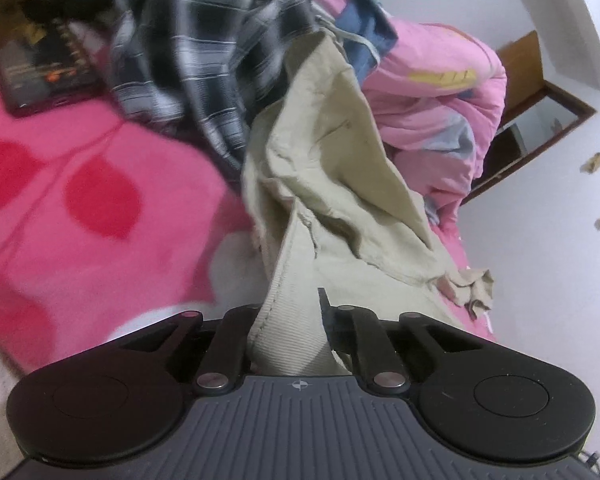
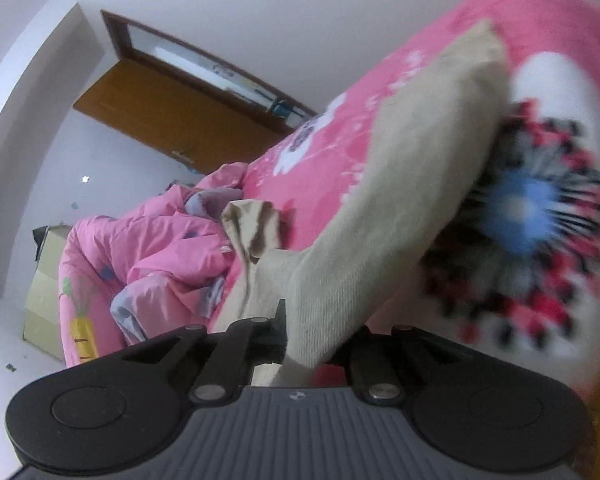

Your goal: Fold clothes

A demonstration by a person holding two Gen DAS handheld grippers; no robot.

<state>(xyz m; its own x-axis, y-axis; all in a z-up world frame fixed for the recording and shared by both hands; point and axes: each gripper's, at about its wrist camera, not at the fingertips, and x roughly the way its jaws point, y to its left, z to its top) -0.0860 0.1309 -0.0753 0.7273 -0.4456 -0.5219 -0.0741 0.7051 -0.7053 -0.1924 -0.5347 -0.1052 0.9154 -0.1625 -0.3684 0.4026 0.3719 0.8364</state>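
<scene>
Both tongs are clamped on the same beige garment (image 1: 332, 184), a pair of khaki trousers by the look of the stitched seams and pocket. In the left wrist view the left gripper (image 1: 290, 320) has its jaws pinched together on a thick hemmed band of the cloth, which rises from 6 o'clock toward 12 o'clock and hangs in loose folds above the pink bedspread (image 1: 80, 168) with its red leaf shapes. Behind the trousers, at about 11 o'clock, lies a black-and-white plaid shirt (image 1: 204, 52), and a blue garment (image 1: 364, 36) pokes out at 1 o'clock. A dark book or box (image 1: 40, 52) rests on the bedspread at 10 o'clock; it carries lines of print, but they are too blurred to read. A bundled pink quilt (image 1: 440, 92) sits at 2 o'clock, with a brown wooden door (image 1: 520, 64) beyond it. In the right wrist view the right gripper (image 2: 300, 332) is likewise closed on a ribbed beige edge of the trousers (image 2: 412, 184), which stretch up toward 1 o'clock across the bedspread (image 2: 320, 184). A blurred flower print (image 2: 528, 208) in blue, black and red shows at 3 o'clock. The pink quilt (image 2: 160, 248) is heaped at 9 o'clock beside a cardboard box (image 2: 46, 280). No brand or label can be read anywhere.
</scene>
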